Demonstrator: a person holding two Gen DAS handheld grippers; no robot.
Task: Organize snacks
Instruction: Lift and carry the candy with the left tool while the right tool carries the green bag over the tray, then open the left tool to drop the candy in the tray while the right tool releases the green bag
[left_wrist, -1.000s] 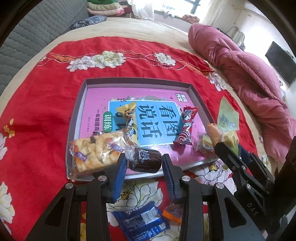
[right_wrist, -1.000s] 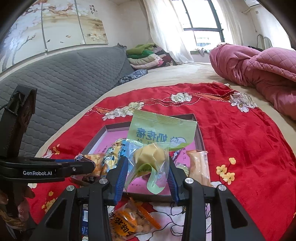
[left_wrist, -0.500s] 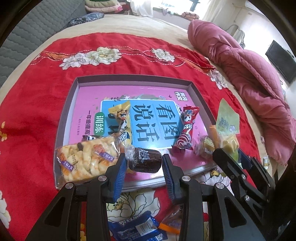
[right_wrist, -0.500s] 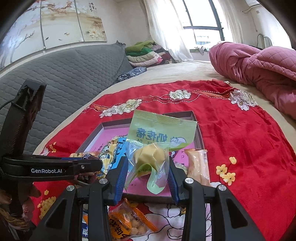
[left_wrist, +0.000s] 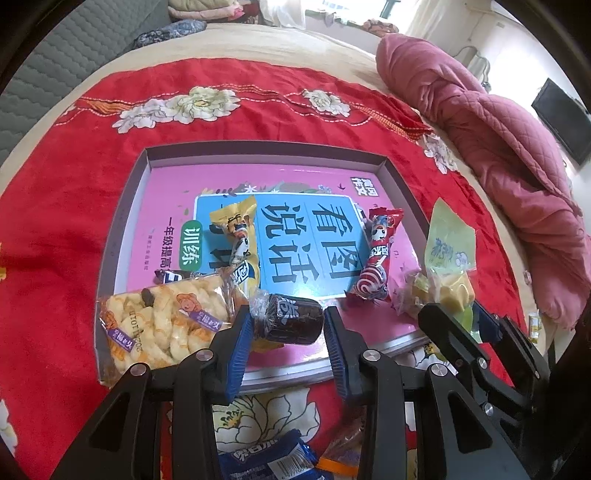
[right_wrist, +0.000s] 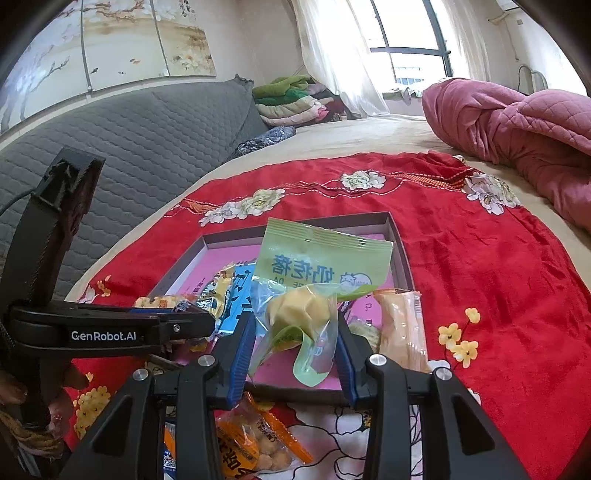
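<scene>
My left gripper (left_wrist: 287, 328) is shut on a dark brown wrapped cake (left_wrist: 290, 320), held just over the near edge of the grey tray (left_wrist: 258, 151) with its pink book-cover floor. My right gripper (right_wrist: 295, 343) is shut on a green packet of yellow milk sweets (right_wrist: 314, 273), held above the tray's near right corner. In the tray lie a twisted-biscuit packet (left_wrist: 162, 328), a yellow candy packet (left_wrist: 240, 236), a red lollipop packet (left_wrist: 376, 258) and a pale orange biscuit pack (right_wrist: 400, 328). In the left wrist view, the right gripper (left_wrist: 458, 314) with its packet shows at right.
Outside the tray, on the red flowered cloth (left_wrist: 74, 184), lie a blue packet (left_wrist: 266, 458) and an orange nut packet (right_wrist: 251, 443). A pink quilt (left_wrist: 498, 122) is heaped at the right. A grey padded headboard (right_wrist: 129, 129) and folded clothes (right_wrist: 291, 99) stand behind.
The left gripper has moved forward and slightly down over the tray's near edge, still holding the brown cake. The right gripper has barely moved.
</scene>
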